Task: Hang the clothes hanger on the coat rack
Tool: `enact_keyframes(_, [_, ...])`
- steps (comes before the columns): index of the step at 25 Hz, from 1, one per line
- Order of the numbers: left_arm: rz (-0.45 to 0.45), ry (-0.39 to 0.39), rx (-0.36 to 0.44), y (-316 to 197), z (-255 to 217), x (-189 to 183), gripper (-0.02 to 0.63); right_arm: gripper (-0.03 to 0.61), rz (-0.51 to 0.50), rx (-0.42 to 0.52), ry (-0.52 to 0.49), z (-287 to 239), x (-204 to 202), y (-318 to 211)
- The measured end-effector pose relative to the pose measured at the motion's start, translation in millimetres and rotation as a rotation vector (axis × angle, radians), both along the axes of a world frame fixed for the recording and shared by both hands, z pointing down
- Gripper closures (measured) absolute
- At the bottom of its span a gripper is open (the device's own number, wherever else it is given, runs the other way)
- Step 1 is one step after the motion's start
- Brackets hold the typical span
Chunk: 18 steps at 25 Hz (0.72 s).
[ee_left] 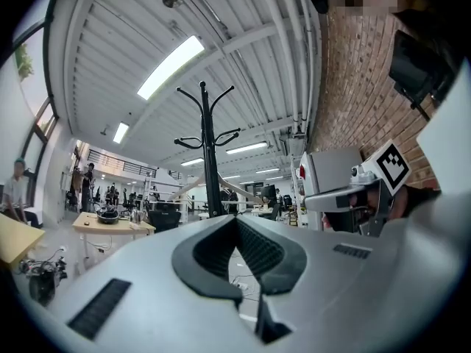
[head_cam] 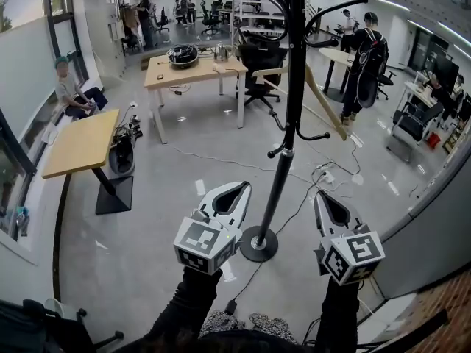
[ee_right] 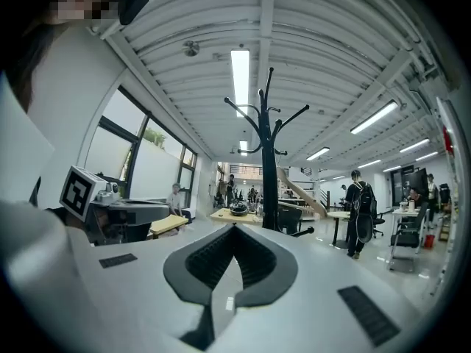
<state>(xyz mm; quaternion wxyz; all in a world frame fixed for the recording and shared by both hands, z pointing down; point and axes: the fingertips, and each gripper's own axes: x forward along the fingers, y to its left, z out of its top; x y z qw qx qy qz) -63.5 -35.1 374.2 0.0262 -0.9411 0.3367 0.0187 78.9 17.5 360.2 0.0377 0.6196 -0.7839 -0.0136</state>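
Note:
The black coat rack (head_cam: pixel 288 109) stands on a round base (head_cam: pixel 259 243) right in front of me. A wooden clothes hanger (head_cam: pixel 318 103) hangs tilted from one of its hooks, right of the pole. It also shows in the right gripper view as a pale hanger (ee_right: pixel 302 198) beside the rack (ee_right: pixel 268 168). In the left gripper view the rack (ee_left: pixel 210 160) rises ahead. My left gripper (head_cam: pixel 238 187) is low, left of the pole, shut and holding nothing. My right gripper (head_cam: pixel 322 195) is right of the pole, also shut and holding nothing. Neither touches the hanger.
A wooden table (head_cam: pixel 193 72) with a bowl stands behind the rack, and another table (head_cam: pixel 81 142) is at the left. A black chair (head_cam: pixel 261 61) sits behind the pole. Cables (head_cam: pixel 221 164) cross the grey floor. People stand at the back right (head_cam: pixel 366 65) and sit at the left (head_cam: pixel 70 90).

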Motion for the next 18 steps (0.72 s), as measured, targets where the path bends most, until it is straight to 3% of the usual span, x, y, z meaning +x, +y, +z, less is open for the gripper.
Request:
enact_keyframes(10, [-0.043, 0.013, 0.02, 34, -14, -2, 0.605, 0.569, -0.024, 0.02, 0.028, -8, -4, 24])
enact_keyframes(18, [-0.042, 0.013, 0.014, 59, -13, 17, 0.605, 0.571, -0.01, 0.02, 0.047, -7, 13, 50])
